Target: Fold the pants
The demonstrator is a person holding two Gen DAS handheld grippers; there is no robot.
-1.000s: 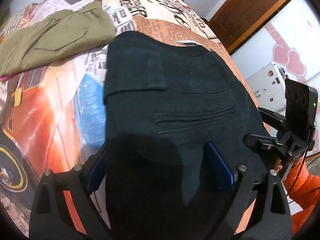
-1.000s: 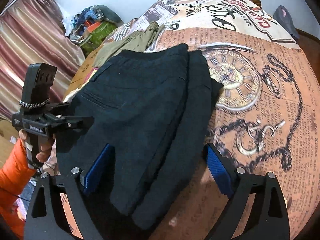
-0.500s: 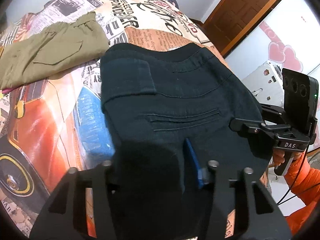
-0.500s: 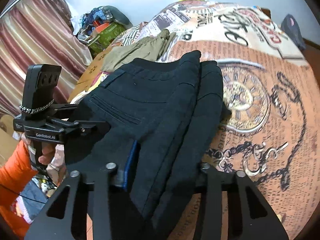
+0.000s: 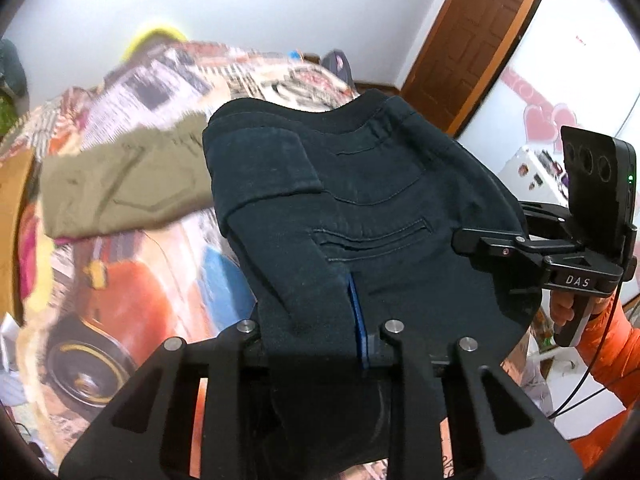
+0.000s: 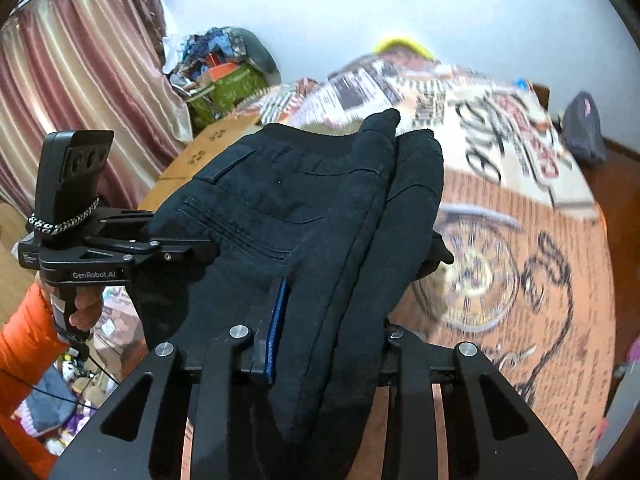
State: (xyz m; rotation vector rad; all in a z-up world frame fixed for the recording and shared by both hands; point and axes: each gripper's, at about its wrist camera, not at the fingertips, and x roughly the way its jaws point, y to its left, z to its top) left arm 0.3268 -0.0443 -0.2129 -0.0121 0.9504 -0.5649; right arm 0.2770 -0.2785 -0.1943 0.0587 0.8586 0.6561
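Note:
Folded black pants [image 5: 360, 200] are raised off the printed bedspread [image 5: 120, 280] at their near edge, back pockets facing up. My left gripper [image 5: 308, 320] is closing its jaws on a thick fold of that edge; one blue pad [image 5: 357, 320] presses the cloth. In the right wrist view, my right gripper [image 6: 332, 320] is likewise closing on the bundled legs of the pants [image 6: 320, 208], its blue pad [image 6: 278, 320] tight against them. Each gripper shows in the other's view, the right gripper [image 5: 468, 240] and the left gripper [image 6: 200, 246] both biting the same edge.
Olive pants [image 5: 120, 184] lie folded on the bed to the left behind the black pair. A wooden door [image 5: 472, 40] stands at the right, a striped curtain [image 6: 80, 80] and piled bags [image 6: 224, 76] at the left. A dark bag [image 6: 584, 128] sits at the bed's far edge.
Both grippers went from wide open around the pants' near edge to clamped on it, then rose, lifting that edge off the bed. Both views tilted upward toward the wall.

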